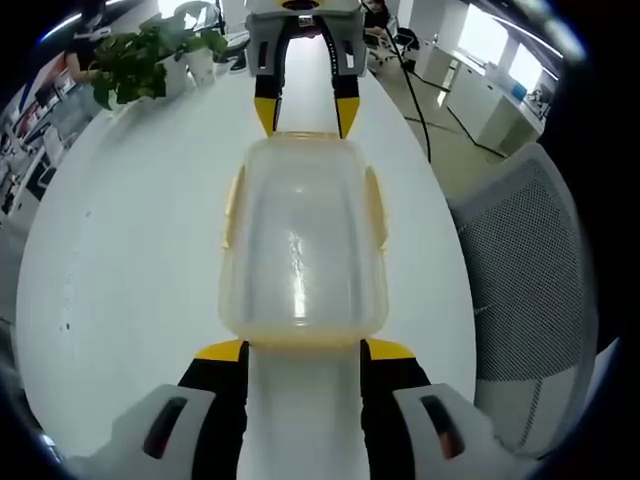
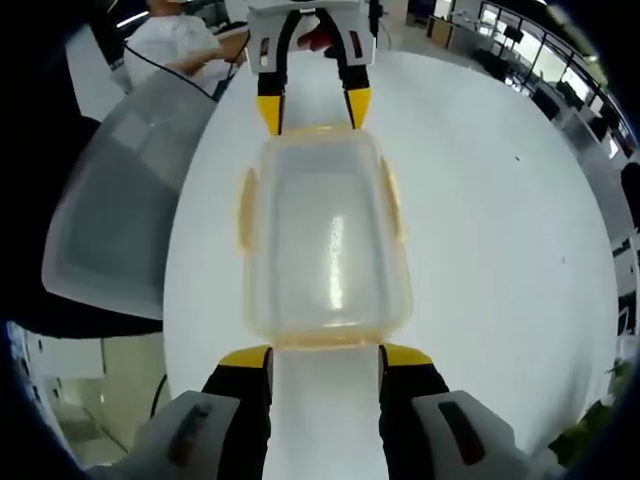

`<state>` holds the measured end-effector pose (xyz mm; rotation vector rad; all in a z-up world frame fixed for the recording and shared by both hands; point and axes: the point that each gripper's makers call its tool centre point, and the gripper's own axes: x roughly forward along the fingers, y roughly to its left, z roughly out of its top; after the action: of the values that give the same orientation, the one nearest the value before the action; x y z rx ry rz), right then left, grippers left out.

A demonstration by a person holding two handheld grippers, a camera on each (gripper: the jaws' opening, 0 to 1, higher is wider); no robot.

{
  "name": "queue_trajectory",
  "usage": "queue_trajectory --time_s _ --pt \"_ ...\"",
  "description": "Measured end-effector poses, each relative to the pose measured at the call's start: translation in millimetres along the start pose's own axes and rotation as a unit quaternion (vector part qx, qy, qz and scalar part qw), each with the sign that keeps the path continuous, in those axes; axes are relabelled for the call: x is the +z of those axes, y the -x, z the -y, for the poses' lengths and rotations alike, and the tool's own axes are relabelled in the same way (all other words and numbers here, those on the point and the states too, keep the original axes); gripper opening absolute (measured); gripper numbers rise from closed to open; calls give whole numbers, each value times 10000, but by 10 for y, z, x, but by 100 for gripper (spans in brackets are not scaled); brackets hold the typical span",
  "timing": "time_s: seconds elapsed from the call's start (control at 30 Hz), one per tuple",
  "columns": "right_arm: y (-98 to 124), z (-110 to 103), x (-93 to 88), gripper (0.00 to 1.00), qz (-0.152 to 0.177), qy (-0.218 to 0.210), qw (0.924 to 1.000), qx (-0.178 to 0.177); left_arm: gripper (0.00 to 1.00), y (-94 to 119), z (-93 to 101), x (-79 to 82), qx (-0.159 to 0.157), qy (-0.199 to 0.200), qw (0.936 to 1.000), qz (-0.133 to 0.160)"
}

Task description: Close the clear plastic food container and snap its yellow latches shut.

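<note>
Lidded container [image 1: 303,245] set on white bench [image 1: 130,260], flanked endwise by left gripper [image 1: 303,352] and right gripper [image 2: 327,358], jaws spread, nothing gripped.

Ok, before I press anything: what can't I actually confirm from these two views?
- Whether the end latches are snapped: in the left gripper view the left gripper covers the near end of the clear plastic food container, and the right gripper covers the far end.
- Side yellow latches: too blurred to tell whether they are locked.
- Lid seating: hazy plastic hides the rim seam in both views.
</note>
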<state>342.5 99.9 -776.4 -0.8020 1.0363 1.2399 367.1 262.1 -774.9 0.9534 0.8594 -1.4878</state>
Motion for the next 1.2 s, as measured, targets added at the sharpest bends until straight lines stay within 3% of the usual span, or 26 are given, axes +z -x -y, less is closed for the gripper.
queue_trajectory --time_s 0.2,0.33,0.4,0.47,0.53,0.67,0.7,0.73,0.8,0.9,0.93,0.97,1.07,1.2 --pt "85 -13 -22 41 159 -374 9992 -58 43 61 -2 -67 61 122 9999 -14" --pt "171 -23 53 39 558 -1105 9923 -36 43 144 -2 -20 99 770 9964 327" --pt "214 -33 121 39 803 -1361 9874 -2 43 189 2 -22 62 1221 9915 447" --pt "235 -20 153 39 943 -1789 9793 -3 42 226 -11 21 26 1807 9811 697" --pt "232 36 139 39 965 -2165 9715 -57 40 259 -8 75 -125 2545 9626 922" --pt "220 139 103 36 931 -2696 9582 -226 39 249 -75 58 -185 3646 9257 990" --pt "213 147 120 36 1010 -3022 9477 -181 38 242 -77 66 -218 3864 9166 1006" --pt "205 156 123 37 1038 -3260 9395 -169 38 228 -114 60 -189 4224 9005 1017" --pt "193 178 127 37 1127 -3558 9276 -133 38 208 -133 70 -223 4615 8810 1014" --pt "180 201 135 36 1264 -3980 9086 -88 38 174 -118 116 -290 4973 8605 1062" --pt "176 206 121 36 1261 -3996 9079 -91 38 164 -126 133 -298 4948 8613 1115" --pt "165 204 93 36 1220 -4029 9070 -115 38 138 -120 145 -321 5073 8538 1125" --pt "126 155 70 34 1190 -3988 9092 -117 38 77 -91 131 -215 5021 8582 1041" --pt "69 112 37 34 1191 -4076 9052 -158 37 2 -63 87 -100 5140 8522 969"
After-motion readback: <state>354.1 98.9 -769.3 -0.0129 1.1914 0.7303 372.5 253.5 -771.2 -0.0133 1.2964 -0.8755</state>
